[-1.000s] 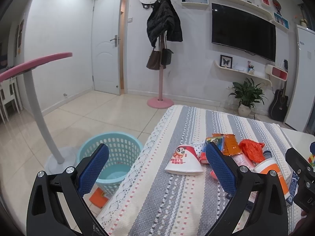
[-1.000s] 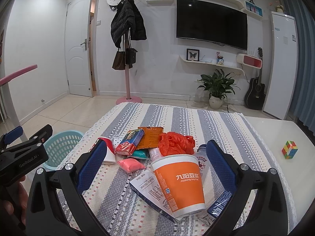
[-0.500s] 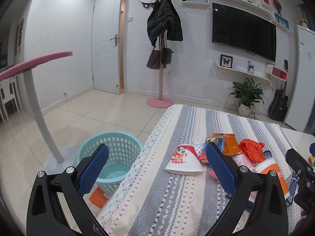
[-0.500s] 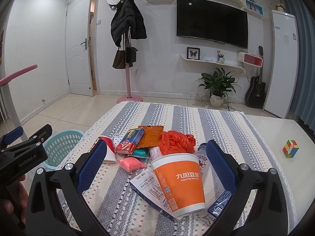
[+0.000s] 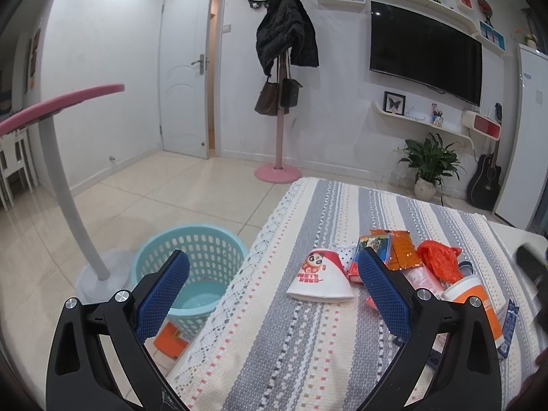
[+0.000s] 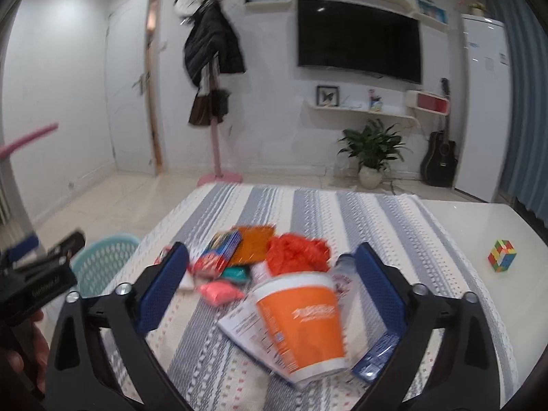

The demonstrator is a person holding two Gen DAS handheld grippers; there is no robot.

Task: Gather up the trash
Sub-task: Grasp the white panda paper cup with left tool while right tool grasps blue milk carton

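Trash lies in a heap on the striped tablecloth: a squashed red and white paper cup, an orange cup on its side, an orange plastic bag, snack wrappers and a pink packet. A light blue basket stands on the floor left of the table. My left gripper is open and empty, above the table's left edge. My right gripper is open and empty, with the orange cup between its fingers' lines. The right wrist view is blurred.
A colour cube sits on the bare white tabletop at the right. A pink-topped stand rises beside the basket. An orange packet lies on the floor by the basket. A coat rack and a plant stand by the far wall.
My right gripper has started to move and its view has turned blurred; the orange cup sits slightly further right in it. The left gripper has not moved.
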